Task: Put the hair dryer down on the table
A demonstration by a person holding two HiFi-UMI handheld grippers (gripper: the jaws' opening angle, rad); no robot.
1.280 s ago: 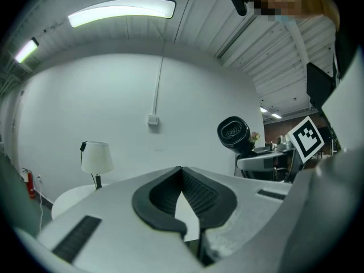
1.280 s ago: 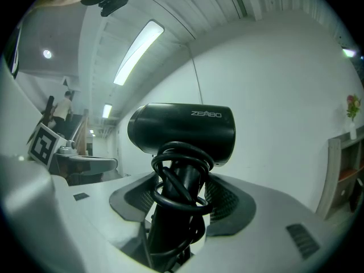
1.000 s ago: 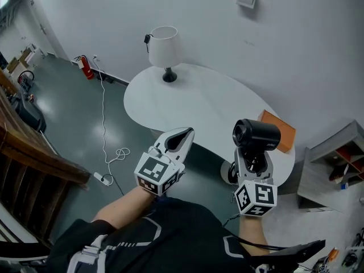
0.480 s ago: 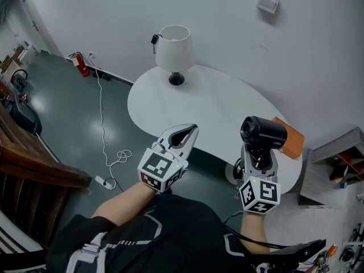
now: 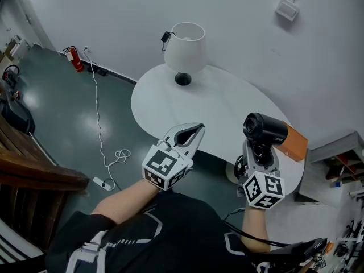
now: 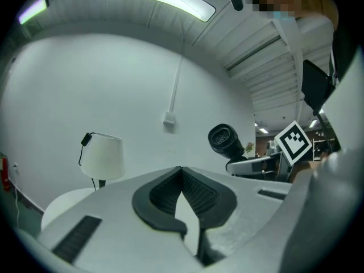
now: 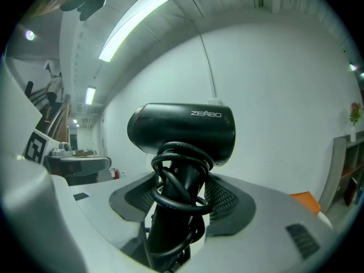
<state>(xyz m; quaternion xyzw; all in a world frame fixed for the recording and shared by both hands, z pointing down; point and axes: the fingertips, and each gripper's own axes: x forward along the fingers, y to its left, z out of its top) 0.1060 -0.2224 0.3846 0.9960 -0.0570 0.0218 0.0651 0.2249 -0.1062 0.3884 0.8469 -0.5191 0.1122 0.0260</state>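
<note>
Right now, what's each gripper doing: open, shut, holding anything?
Left gripper: shut, nothing between the jaws.
Right gripper: shut on the black plastic hair dryer, held by its handle.

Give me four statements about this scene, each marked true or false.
1. The right tool grips the hair dryer by its handle. True.
2. The hair dryer lies on the table. False: it is held up, clear of the table.
3. The left tool holds the lamp. False: its jaws are shut on nothing; the lamp stands on the table.
4. A cord is wound round the dryer's handle. True.
</note>
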